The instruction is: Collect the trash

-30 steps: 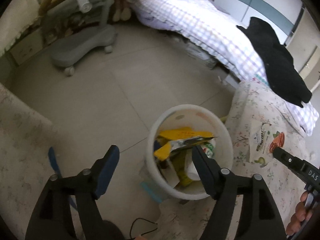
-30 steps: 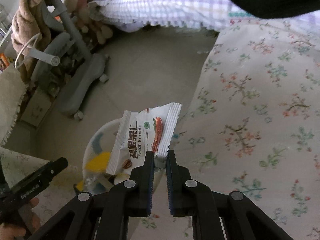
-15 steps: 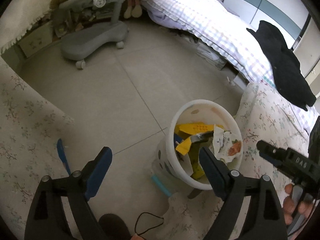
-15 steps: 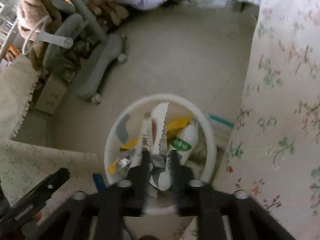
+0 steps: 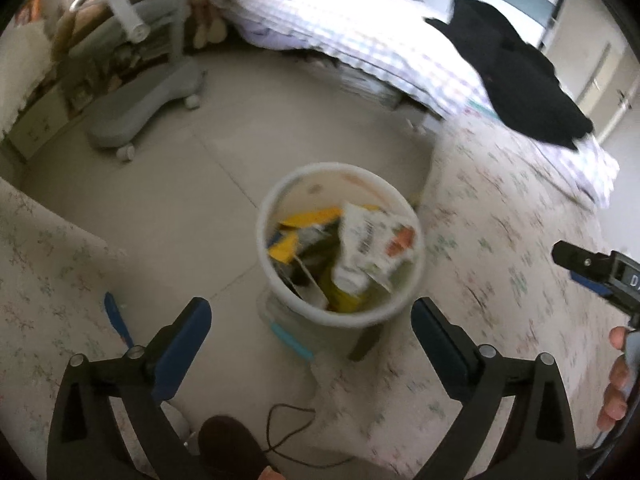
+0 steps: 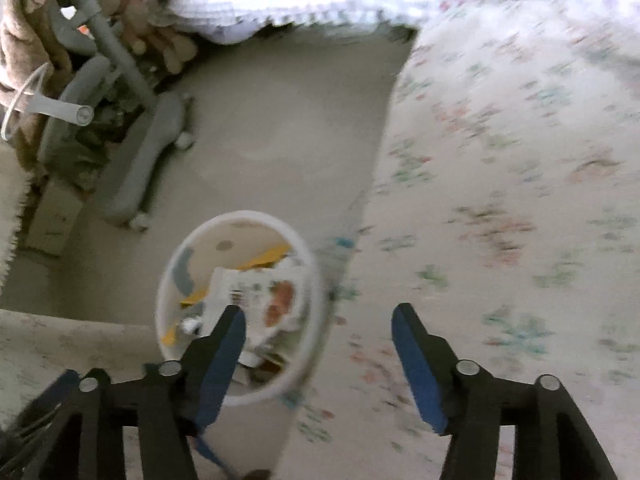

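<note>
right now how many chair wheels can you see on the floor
2, both on the grey chair base: one wheel at its far end, one wheel at the near end. Others may be hidden under the base.

- A white trash bin [image 5: 340,312] stands on the tiled floor [image 5: 240,128], its rim just ahead of the left tool [image 5: 310,314].
- The left tool's blue-padded fingers [image 5: 182,344] are spread wide, with nothing between them.
- Inside the bin, a white snack wrapper [image 5: 370,248] lies on top of yellow packaging [image 5: 286,246].
- Right of the bin spreads a floral cover [image 5: 500,240]; the right tool [image 5: 592,268] pokes in over it.
- Beyond the bin sit a checked bed [image 5: 360,36] with a black garment [image 5: 516,76], and a grey chair base [image 5: 140,108].
</note>
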The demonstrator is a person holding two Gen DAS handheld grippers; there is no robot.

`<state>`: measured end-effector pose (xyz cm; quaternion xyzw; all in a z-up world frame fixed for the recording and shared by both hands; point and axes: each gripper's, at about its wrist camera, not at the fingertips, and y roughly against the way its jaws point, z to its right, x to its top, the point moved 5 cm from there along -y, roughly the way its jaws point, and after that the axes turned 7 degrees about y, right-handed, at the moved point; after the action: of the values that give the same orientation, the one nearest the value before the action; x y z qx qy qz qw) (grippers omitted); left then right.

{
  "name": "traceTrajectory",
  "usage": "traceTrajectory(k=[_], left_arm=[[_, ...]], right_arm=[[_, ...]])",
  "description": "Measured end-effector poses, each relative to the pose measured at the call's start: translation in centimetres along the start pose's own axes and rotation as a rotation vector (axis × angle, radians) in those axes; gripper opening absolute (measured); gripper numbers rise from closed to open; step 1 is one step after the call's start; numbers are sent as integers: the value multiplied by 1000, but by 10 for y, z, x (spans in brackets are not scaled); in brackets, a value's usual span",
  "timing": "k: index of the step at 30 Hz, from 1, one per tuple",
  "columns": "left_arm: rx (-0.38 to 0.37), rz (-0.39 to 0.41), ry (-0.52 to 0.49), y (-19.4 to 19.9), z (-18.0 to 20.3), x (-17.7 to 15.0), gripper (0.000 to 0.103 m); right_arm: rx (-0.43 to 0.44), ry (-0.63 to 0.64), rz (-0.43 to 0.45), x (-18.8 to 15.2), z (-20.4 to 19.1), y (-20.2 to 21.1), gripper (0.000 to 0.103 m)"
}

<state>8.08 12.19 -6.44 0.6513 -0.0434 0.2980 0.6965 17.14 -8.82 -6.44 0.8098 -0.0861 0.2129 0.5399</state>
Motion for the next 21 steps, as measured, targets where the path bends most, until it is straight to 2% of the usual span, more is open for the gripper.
traceTrajectory(k=[4, 6, 11, 17, 20, 21], left_arm=[[-16, 14, -71, 20, 25, -22, 101], [-24, 23, -93, 28, 34, -32, 101], [-43, 55, -135, 42, 49, -49, 101], [-37, 115, -157, 53, 63, -54, 101], [-21, 117, -166, 51, 67, -55, 101], [-17, 117, -168, 50, 67, -55, 101]], right_arm=[[-131, 1, 12, -17, 17, 41, 79], [-186, -2, 30, -30, 23, 62, 80], [-263, -38, 128, -72, 43, 113, 91], [-398, -6, 211, -107, 53, 129, 92], [-451, -43, 186, -115, 66, 122, 92], [-438, -55, 192, -114, 68, 123, 92]])
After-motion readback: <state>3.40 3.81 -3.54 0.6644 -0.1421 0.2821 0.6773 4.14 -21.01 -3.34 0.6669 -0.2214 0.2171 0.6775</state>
